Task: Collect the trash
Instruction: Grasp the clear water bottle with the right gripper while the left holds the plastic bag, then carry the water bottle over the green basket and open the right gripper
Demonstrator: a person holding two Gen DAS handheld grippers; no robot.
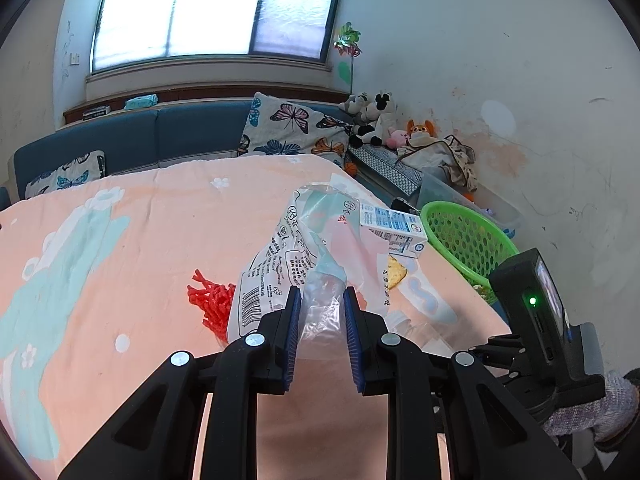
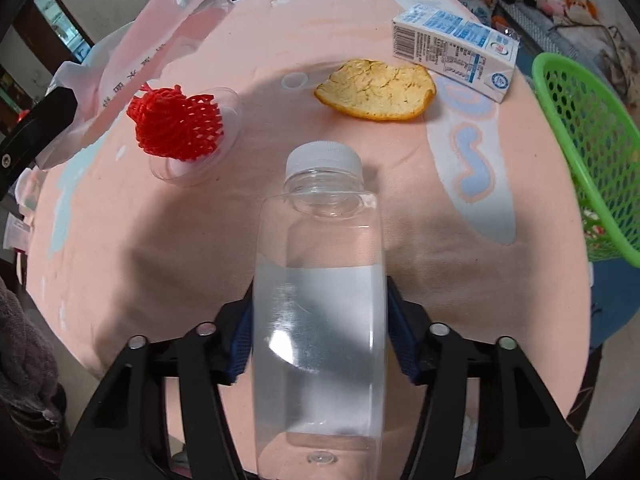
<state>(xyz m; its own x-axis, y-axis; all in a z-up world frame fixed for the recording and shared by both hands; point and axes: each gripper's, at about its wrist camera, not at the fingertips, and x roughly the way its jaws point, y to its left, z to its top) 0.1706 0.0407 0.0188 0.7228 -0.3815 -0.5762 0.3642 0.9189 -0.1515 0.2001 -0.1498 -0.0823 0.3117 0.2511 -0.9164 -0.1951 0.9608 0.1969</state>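
Observation:
My left gripper [image 1: 320, 300] is shut on a clear printed plastic bag [image 1: 296, 248] and holds it up above the peach tablecloth [image 1: 120, 260]. My right gripper [image 2: 320, 308] is shut on a clear plastic bottle [image 2: 320, 280] with a white cap, lifted over the table. A red foam net [image 2: 176, 124] lies on a clear lid at the left. An orange peel [image 2: 376, 90] and a white and blue milk carton [image 2: 456, 50] lie further back. A green perforated basket [image 2: 592, 152] stands at the table's right edge; it also shows in the left wrist view [image 1: 468, 236].
The plastic bag [image 2: 160, 36] hangs at the upper left of the right wrist view. A blue sofa [image 1: 160, 136] with butterfly cushions [image 1: 296, 128] lies behind the table. Plush toys [image 1: 376, 116] and clothes [image 1: 444, 156] are piled by the wall.

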